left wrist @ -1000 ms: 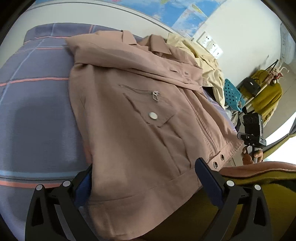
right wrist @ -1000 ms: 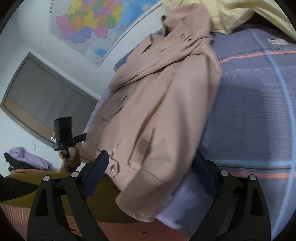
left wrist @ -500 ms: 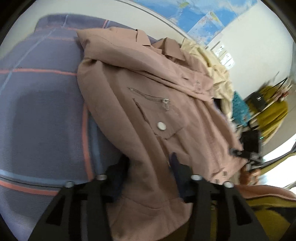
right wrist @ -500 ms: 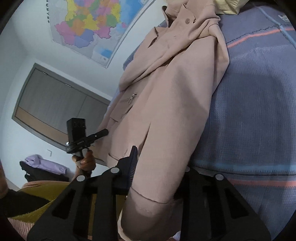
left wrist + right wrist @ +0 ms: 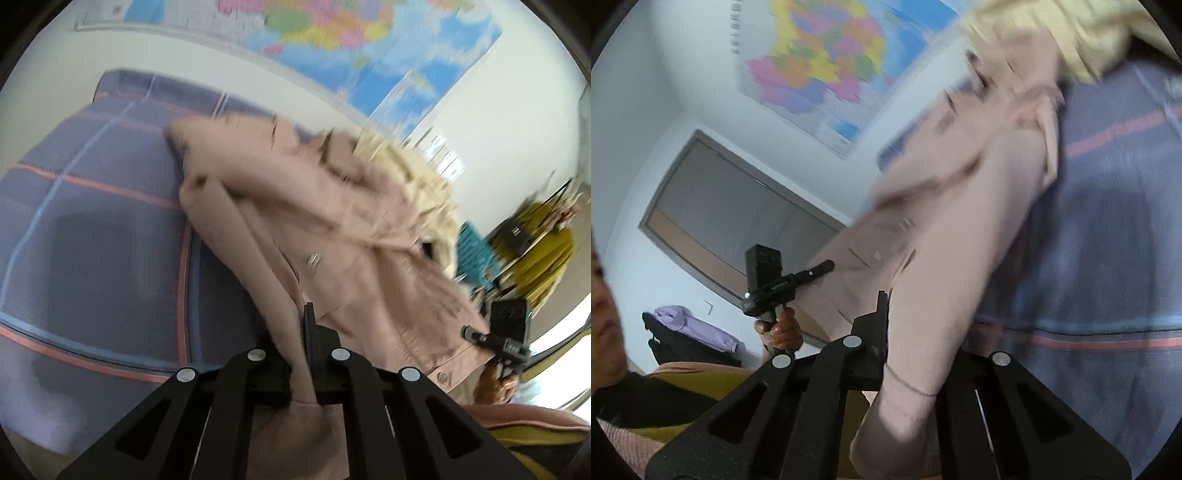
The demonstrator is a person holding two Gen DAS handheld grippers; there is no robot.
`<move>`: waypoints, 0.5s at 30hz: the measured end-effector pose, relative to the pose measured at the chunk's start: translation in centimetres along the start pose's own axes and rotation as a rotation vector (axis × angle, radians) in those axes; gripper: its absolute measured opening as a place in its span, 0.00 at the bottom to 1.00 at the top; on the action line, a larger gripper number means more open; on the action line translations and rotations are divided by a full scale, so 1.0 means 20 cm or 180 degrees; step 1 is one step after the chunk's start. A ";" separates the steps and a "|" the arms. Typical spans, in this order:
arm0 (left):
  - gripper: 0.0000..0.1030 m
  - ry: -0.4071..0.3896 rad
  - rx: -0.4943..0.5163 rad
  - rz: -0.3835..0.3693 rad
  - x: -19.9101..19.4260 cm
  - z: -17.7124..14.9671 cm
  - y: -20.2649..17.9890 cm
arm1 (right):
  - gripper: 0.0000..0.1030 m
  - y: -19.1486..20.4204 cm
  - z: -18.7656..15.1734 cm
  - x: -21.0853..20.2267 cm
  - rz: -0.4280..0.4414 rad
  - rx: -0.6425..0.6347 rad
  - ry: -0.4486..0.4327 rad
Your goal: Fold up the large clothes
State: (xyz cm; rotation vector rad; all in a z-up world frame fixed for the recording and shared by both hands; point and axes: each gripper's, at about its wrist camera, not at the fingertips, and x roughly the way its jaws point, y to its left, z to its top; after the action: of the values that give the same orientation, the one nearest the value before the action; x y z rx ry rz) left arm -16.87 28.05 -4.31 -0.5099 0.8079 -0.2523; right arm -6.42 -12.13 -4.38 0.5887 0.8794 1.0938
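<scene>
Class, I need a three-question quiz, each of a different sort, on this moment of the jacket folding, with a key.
1. True or false: the left gripper is shut on the hem of the pink jacket.
2. Multiple choice: the jacket lies on A) a wooden floor, B) a blue-grey striped blanket, C) a glass table.
3. Fill in: the right gripper is shut on the ____ jacket.

Key: 1 true; 2 B; 3 pink.
</scene>
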 end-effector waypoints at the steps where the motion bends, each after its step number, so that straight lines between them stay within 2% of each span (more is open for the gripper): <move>1: 0.03 -0.0089 0.0023 -0.0043 -0.06 0.02 -0.02 | 0.04 0.05 0.00 -0.04 0.0048 -0.0068 -0.0069; 5: 0.03 -0.0331 0.0049 -0.0219 -0.24 0.05 -0.08 | 0.04 0.19 -0.03 -0.13 0.0197 -0.0229 -0.0212; 8: 0.03 -0.0397 0.0081 -0.0330 -0.29 0.04 -0.12 | 0.04 0.25 -0.05 -0.19 0.0261 -0.0286 -0.0294; 15: 0.03 -0.0397 0.0049 -0.0294 -0.28 0.09 -0.10 | 0.04 0.25 0.00 -0.20 0.0284 -0.0201 -0.0366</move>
State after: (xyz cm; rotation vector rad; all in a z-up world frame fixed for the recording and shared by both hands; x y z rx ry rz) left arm -19.31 29.16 1.34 -0.5439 0.6615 -0.3088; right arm -9.61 -13.96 0.70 0.6369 0.7222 1.1523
